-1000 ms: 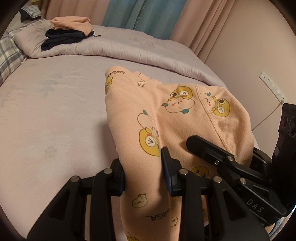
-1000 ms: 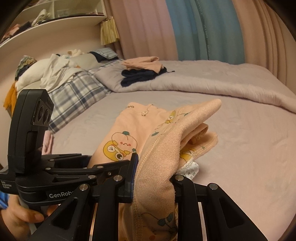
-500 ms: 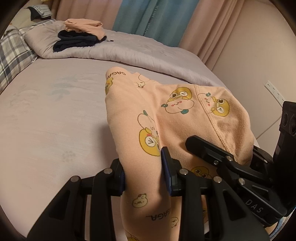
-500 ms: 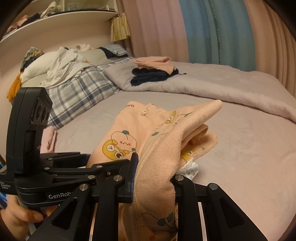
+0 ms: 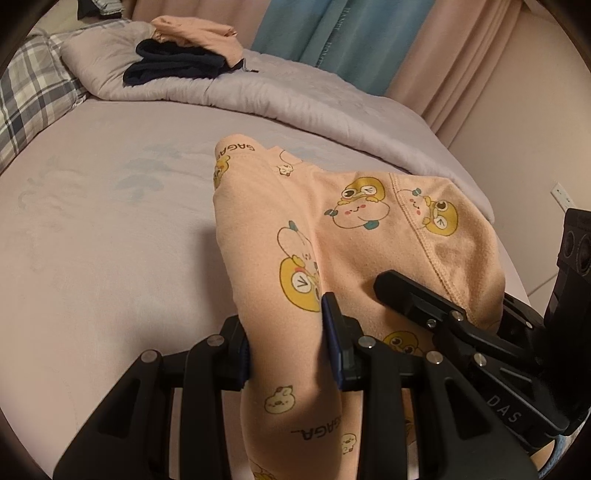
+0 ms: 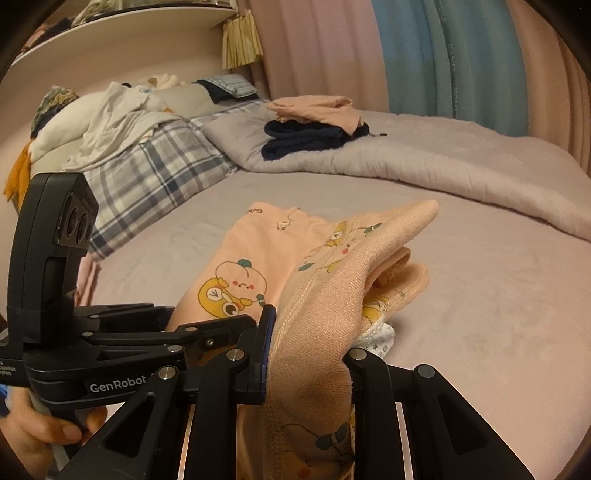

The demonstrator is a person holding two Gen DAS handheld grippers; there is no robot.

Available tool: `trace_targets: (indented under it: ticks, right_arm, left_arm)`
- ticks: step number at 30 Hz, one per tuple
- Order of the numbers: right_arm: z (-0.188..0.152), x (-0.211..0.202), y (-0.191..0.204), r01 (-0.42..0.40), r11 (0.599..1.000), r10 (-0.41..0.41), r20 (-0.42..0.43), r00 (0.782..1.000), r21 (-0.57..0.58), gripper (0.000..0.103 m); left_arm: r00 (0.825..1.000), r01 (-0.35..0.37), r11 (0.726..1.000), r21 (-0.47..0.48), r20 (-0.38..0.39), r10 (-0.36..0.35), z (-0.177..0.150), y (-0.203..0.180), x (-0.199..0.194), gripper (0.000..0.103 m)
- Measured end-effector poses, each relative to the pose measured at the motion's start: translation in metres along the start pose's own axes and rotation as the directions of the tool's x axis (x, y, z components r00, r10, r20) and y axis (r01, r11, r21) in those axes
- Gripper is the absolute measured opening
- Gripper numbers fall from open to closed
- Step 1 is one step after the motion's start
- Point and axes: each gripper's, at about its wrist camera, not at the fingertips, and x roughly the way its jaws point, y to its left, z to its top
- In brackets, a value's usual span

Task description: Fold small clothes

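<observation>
A small peach garment (image 5: 362, 229) printed with yellow cartoon figures hangs folded between both grippers above the pink bed sheet (image 5: 103, 240). My left gripper (image 5: 288, 343) is shut on one bunched end of it. My right gripper (image 6: 310, 350) is shut on the stitched hem end (image 6: 321, 295). In the left wrist view the right gripper (image 5: 436, 317) sits close at the right, and in the right wrist view the left gripper (image 6: 122, 332) sits at the left, a hand (image 6: 40, 432) on its handle. The garment's far fold (image 6: 269, 229) droops toward the sheet.
A grey quilt (image 6: 424, 155) lies rolled across the far side of the bed, with a folded peach piece (image 6: 317, 109) on a dark navy one (image 6: 306, 138) on top. A plaid pillow (image 6: 155, 173) and loose white clothes (image 6: 110, 122) lie at the left. Curtains (image 5: 343, 33) hang behind.
Both grippers have carried the garment forward over the bed toward the quilt and the stacked clothes, which now look nearer. The grips on the garment are unchanged.
</observation>
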Motion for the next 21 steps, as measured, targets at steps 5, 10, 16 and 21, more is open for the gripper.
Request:
trace_targets:
  ticks: [5,10,16,21]
  right_arm:
    - [0.007,0.023,-0.011,-0.011,0.999,0.012,-0.016,1.0,0.032,0.023]
    - [0.011,0.044,-0.021,-0.007,0.999,0.009,-0.033,0.999,0.048,0.023]
    - [0.01,0.071,-0.041,-0.02,0.992,0.033,-0.103,0.994,0.125,0.023]
    - [0.004,0.094,-0.061,-0.034,0.973,0.075,-0.174,0.982,0.23,0.023]
  left_arm:
    - [1.0,-0.005,1.0,-0.017,-0.013,0.005,0.016,0.015,0.022,0.031]
    - [0.999,-0.006,0.999,-0.036,-0.038,0.004,0.028,0.025,0.045,0.031]
    - [0.996,-0.019,0.998,-0.06,-0.091,0.013,0.037,0.036,0.077,0.032]
    - [0.99,-0.033,0.993,-0.114,-0.141,0.017,0.035,0.053,0.099,0.036]
